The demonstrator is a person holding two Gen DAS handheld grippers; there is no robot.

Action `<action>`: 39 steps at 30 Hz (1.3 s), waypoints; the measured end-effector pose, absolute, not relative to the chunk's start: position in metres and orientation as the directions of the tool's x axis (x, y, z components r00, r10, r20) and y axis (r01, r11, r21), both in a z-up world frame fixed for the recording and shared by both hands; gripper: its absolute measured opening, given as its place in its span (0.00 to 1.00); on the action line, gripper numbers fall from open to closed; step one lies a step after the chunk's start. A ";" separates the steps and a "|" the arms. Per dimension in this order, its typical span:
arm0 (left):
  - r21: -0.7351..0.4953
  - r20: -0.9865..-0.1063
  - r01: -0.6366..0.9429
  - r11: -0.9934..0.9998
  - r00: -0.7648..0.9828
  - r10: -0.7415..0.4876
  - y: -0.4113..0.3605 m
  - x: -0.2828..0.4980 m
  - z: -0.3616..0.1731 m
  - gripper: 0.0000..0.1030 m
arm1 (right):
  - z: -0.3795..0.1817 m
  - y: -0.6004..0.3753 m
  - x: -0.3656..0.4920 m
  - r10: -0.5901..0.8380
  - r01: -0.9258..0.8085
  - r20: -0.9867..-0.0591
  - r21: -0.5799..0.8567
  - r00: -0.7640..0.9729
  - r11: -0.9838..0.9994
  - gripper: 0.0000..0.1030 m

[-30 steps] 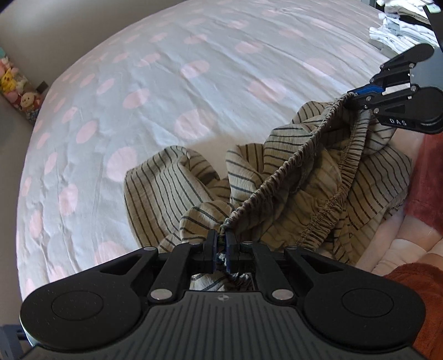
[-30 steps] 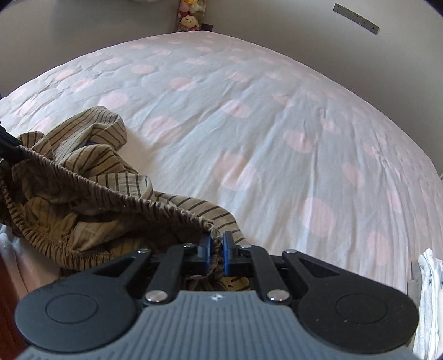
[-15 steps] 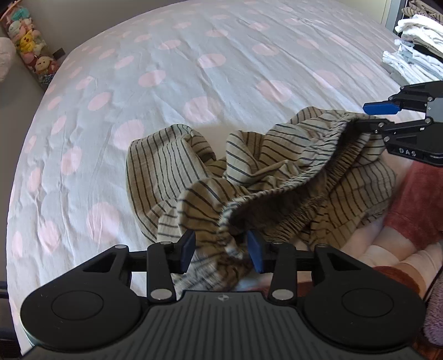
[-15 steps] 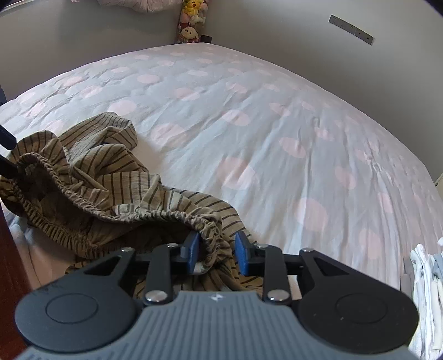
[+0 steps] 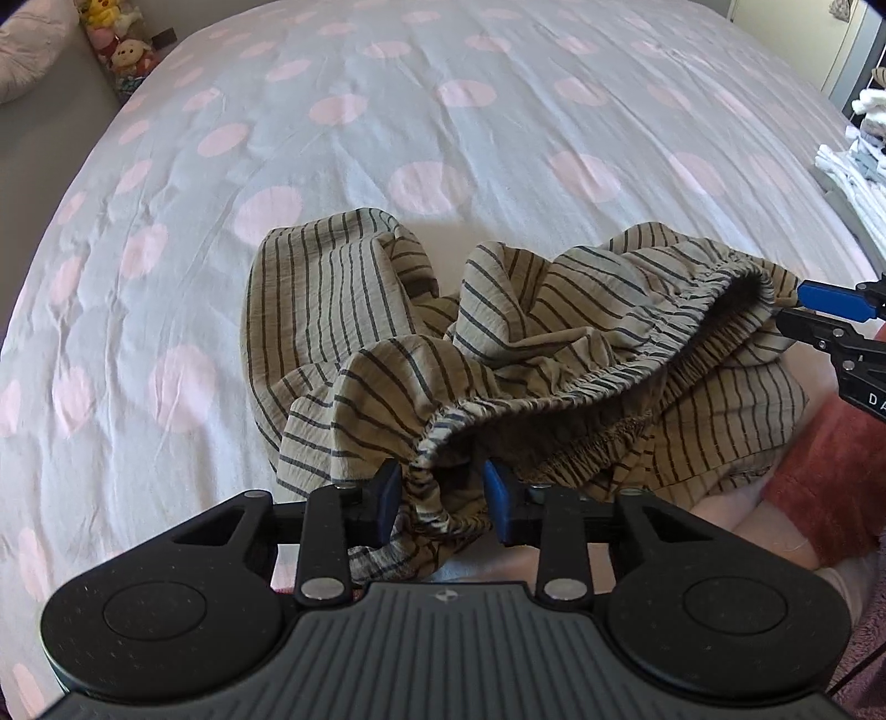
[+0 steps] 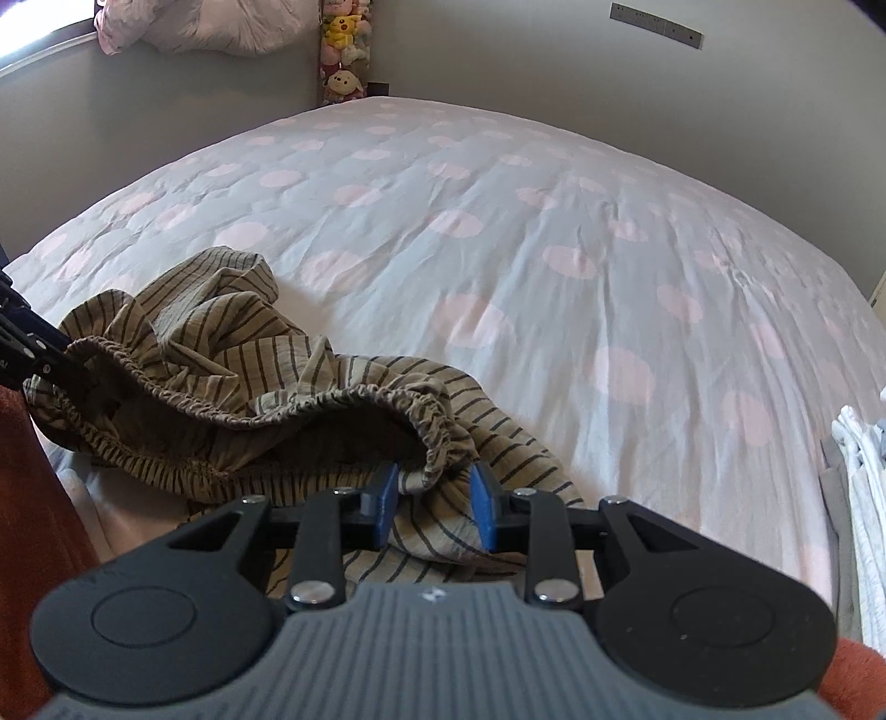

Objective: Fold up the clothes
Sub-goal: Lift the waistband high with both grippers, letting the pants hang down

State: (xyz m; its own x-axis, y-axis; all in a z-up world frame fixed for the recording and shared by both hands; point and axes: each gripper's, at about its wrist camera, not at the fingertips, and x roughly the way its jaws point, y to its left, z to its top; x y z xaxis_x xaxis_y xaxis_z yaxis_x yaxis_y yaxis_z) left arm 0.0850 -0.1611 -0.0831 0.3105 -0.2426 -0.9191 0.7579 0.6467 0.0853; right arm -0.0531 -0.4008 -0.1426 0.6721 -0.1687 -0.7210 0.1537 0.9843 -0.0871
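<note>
Nearest to us, our left tongs [image 5: 440, 501] stand with the jaws well apart, one end of the elastic waistband [image 5: 598, 368] lying loose between them and gripped by neither pad. Our right tongs [image 6: 434, 501] are the same: spread wide, the other end of the waistband bunched between the pads but not pinched.

The striped trousers [image 5: 387, 332] lie in a crumpled heap at the near edge of the bed [image 5: 443, 111], beside a reddish cloth [image 5: 819, 476] at our side. We judge that no fold shows in them: the waistband gapes open and the fabric beyond it is rumpled and doubled over itself at random. So the smoothing out and the folding of this garment are left, as far as we can see. Whether we are about to take hold or are letting go, the pictures do not settle.

The waistband runs crosswise from one pair of tongs to the other, along the bed's near edge, and that is the heap's long axis now. The legs trail away from us toward the middle of the bed, one flatter panel [image 5: 321, 293] reaching farthest; their ends are buried in the bunching.

Farther off, pale folded clothes [image 5: 853, 171] sit stacked at the bed's right side, and soft toys [image 6: 343, 50] stand in the far corner.
</note>
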 end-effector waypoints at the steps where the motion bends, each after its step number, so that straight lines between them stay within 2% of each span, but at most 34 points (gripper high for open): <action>1: 0.089 -0.915 0.765 0.638 0.317 -0.251 -0.162 0.083 -0.082 0.28 | -0.144 -0.401 -0.052 -0.167 0.153 -0.722 -0.086 0.671 0.984 0.31; 10: 0.083 -0.914 0.789 0.609 0.304 -0.268 -0.165 0.082 -0.088 0.28 | -0.158 -0.408 -0.031 -0.185 0.182 -0.743 -0.086 0.643 0.980 0.30; 14: 0.114 -0.926 0.764 0.636 0.314 -0.211 -0.162 0.086 -0.094 0.28 | -0.163 -0.412 -0.029 -0.182 0.189 -0.753 -0.078 0.632 0.979 0.30; 17: 0.080 -0.940 0.761 0.644 0.273 -0.206 -0.162 0.093 -0.100 0.27 | -0.167 -0.415 -0.028 -0.175 0.194 -0.762 -0.065 0.623 0.979 0.30; 19: 0.090 -0.944 0.758 0.646 0.271 -0.188 -0.164 0.095 -0.103 0.17 | -0.170 -0.417 -0.027 -0.170 0.198 -0.768 -0.057 0.617 0.979 0.30; 20: 0.096 -0.946 0.758 0.645 0.271 -0.178 -0.165 0.096 -0.105 0.10 | -0.171 -0.418 -0.026 -0.167 0.200 -0.771 -0.053 0.614 0.978 0.25; 21: 0.094 -0.945 0.756 0.647 0.273 -0.181 -0.164 0.097 -0.105 0.07 | -0.173 -0.418 -0.026 -0.164 0.202 -0.774 -0.048 0.611 0.978 0.15; 24: 0.086 -0.938 0.753 0.653 0.282 -0.201 -0.160 0.097 -0.100 0.04 | -0.173 -0.422 -0.026 -0.159 0.207 -0.778 -0.038 0.608 0.978 0.11; 29: 0.126 -0.908 0.754 0.645 0.350 -0.231 -0.156 0.095 -0.064 0.04 | -0.129 -0.424 -0.033 -0.174 0.187 -0.716 -0.062 0.676 0.980 0.10; 39: 0.245 -0.792 0.781 0.575 0.503 -0.346 -0.167 0.069 0.060 0.04 | 0.005 -0.433 -0.058 -0.234 0.138 -0.519 -0.218 0.822 0.966 0.09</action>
